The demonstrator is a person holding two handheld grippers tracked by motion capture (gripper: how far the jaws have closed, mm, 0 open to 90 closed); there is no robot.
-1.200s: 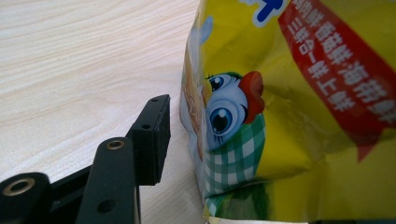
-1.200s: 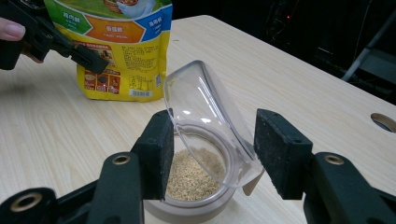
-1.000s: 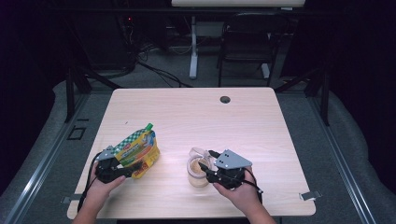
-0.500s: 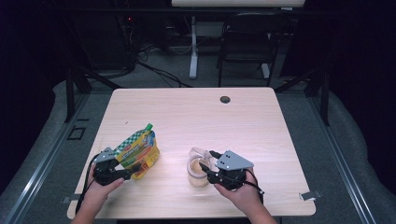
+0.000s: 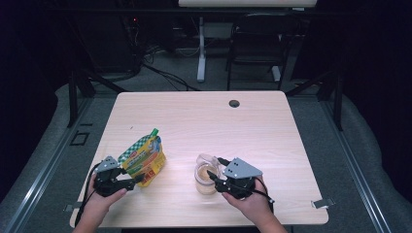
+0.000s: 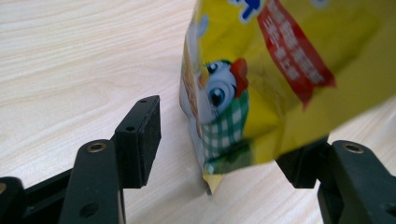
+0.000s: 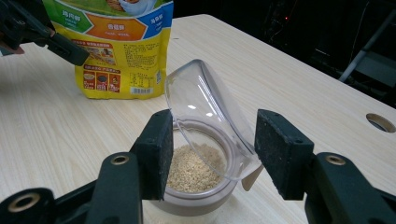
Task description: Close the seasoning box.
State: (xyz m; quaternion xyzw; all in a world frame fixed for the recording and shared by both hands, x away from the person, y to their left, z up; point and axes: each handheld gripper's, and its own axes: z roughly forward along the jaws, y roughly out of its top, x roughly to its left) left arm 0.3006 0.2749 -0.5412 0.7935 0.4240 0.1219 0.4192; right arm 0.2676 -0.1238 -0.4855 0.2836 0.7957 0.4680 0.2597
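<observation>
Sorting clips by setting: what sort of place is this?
Probably a lab or recording studio, not a kitchen: a bare wooden table with a cable hole, dark surroundings, cables on the floor and a chair behind.

The yellow pouch (image 7: 122, 49) carries printing too small and blurred to read: pale characters on an orange arrow band, more on a blue corner patch, fine print and a barcode strip low down. In the left gripper view its other face (image 6: 289, 70) bears a red banner with illegible characters
</observation>
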